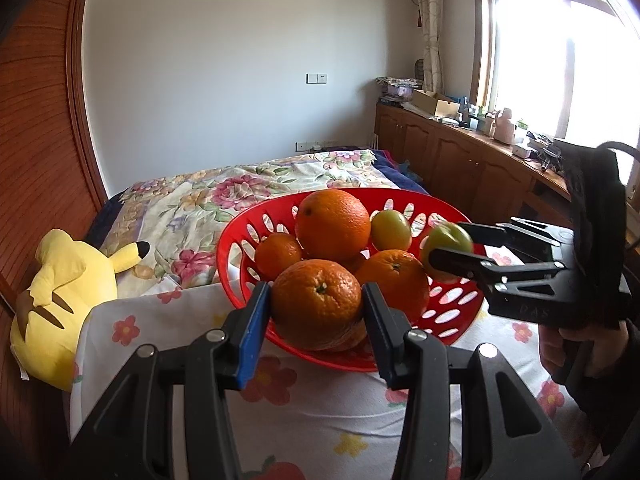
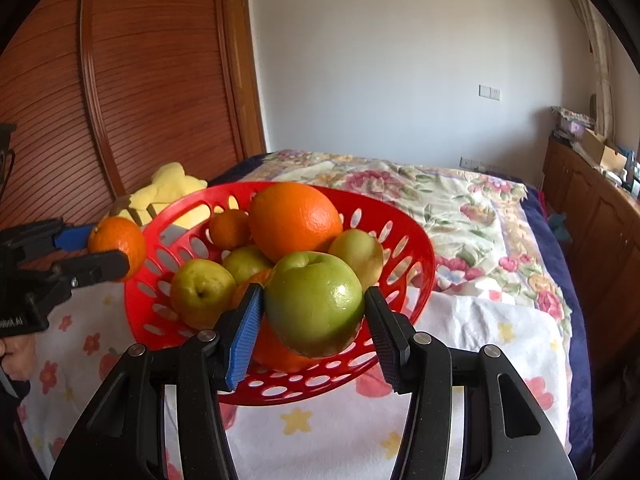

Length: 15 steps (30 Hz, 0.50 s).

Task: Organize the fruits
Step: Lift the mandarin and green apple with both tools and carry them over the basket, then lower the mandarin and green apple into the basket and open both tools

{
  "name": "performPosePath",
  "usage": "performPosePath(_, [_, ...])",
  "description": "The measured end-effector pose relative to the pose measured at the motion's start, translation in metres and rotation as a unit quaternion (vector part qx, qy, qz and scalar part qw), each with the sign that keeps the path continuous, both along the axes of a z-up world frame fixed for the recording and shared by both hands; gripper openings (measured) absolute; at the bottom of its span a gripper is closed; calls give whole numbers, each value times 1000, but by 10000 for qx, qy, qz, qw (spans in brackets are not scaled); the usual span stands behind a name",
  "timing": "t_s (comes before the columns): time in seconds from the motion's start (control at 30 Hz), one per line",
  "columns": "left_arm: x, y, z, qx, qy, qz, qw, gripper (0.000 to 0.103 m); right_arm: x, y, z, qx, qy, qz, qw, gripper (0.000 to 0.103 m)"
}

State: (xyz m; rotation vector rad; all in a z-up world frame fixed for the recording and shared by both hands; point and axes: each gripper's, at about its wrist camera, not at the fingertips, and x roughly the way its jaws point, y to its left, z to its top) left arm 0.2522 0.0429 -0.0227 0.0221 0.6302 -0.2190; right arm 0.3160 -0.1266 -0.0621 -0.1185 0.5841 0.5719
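A bed [image 1: 248, 184] carries everything, spread with a floral quilt [image 2: 460, 200] over a dark blue cover. At its near end lies a white cloth [image 1: 320, 420] printed with small red and yellow flowers. A red basket [image 1: 240, 240] with oval holes stands on that cloth. A yellow plush toy [image 1: 60, 292] lies at the bed's edge against the wooden wardrobe.

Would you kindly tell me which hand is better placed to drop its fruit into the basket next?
Probably the right gripper: its apple seems to hang over the basket, just inside the rim. The left gripper holds its orange outside the rim.
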Motion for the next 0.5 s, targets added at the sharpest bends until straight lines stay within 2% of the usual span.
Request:
performPosePath(0.17, [14,0,-5,-1,35,83,10000,45,-2,-1,-2,156,-42,21,9999,58])
performPosePath(0.5, [36,-3,-15,68,76,191,9998,46,-6,-3,-3,167,-149,94,9997,62])
